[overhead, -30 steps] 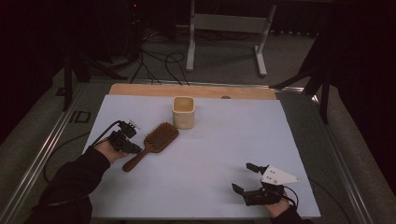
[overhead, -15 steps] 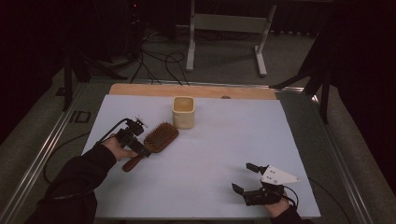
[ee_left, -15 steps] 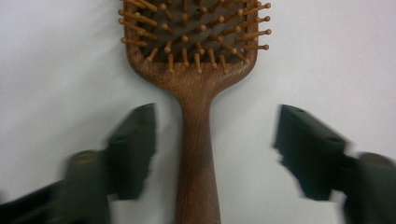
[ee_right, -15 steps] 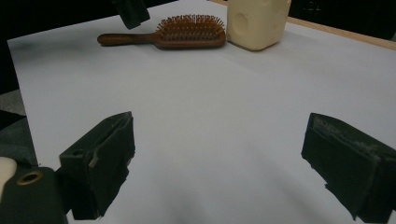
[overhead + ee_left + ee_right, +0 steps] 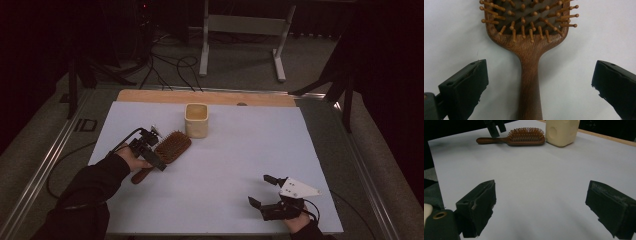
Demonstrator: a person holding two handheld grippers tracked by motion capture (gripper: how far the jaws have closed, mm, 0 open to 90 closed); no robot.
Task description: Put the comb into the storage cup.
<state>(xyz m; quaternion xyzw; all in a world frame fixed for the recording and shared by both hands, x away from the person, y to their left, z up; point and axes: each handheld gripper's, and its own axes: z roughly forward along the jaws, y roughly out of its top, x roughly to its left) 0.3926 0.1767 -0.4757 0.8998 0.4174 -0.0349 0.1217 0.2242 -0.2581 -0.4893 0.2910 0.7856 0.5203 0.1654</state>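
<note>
High view: brown wooden paddle hairbrush (image 5: pixel 167 148) flat on smooth white sheet (image 5: pixel 225 150), beside cream squarish cup (image 5: pixel 196 120); left gripper (image 5: pixel 155 159) over handle.

Left gripper view: matte black jaws just opened wide, grained handle between, untouched.

Right gripper view: right gripper (image 5: pixel 541 205) spread, empty.

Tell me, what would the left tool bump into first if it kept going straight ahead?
Most likely the brush. The left tool is open, its handle lies between the jaws untouched, and the bristled head sits right ahead. How high the tool hangs above it is unclear.
</note>
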